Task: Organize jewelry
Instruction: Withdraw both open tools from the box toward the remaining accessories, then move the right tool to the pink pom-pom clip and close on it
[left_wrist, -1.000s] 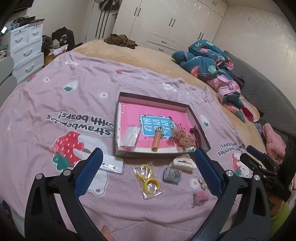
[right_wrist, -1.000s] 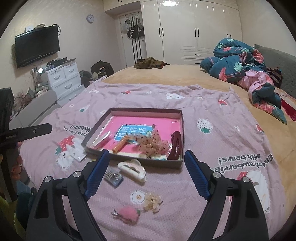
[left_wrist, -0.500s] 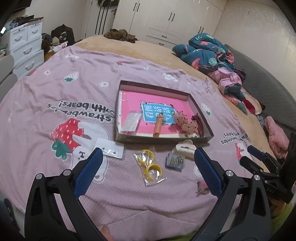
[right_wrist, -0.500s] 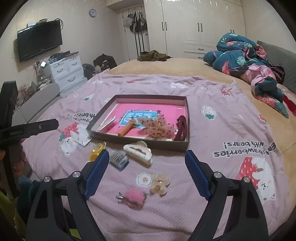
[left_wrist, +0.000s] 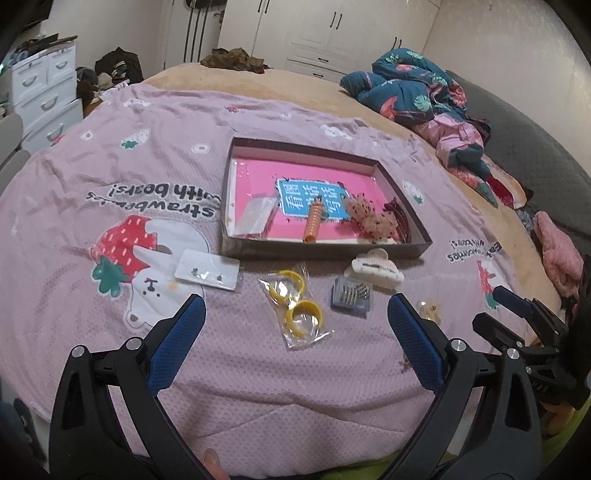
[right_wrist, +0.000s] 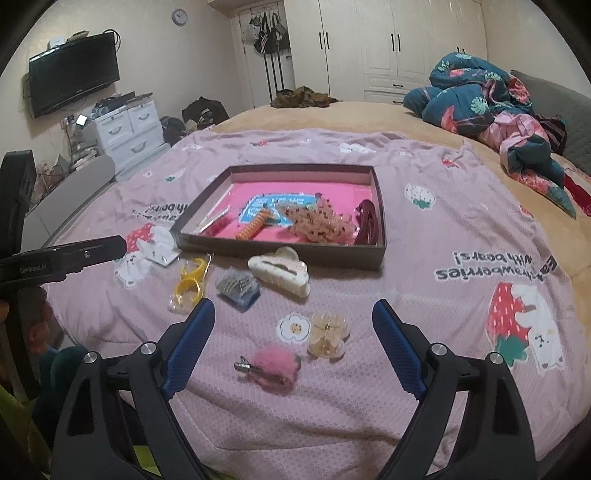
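Pink bedspread (right_wrist: 443, 229) holds loose clips near the shallow box (right_wrist: 280, 251) (handy for tidying). Left gripper (left_wrist: 295, 343) gapes wide, empty; right gripper (right_wrist: 293, 349), empty, is opening above the fluffy pink clip (right_wrist: 271, 367).

A bed (right_wrist: 369, 118) carries a pink strawberry-print blanket (right_wrist: 461, 221). On the blanket lie a shallow box (right_wrist: 280, 251), a white claw clip (right_wrist: 280, 273), bagged yellow rings (left_wrist: 295, 306), an earring card (left_wrist: 207, 274), a pink fluffy clip (right_wrist: 271, 367) — all apart.
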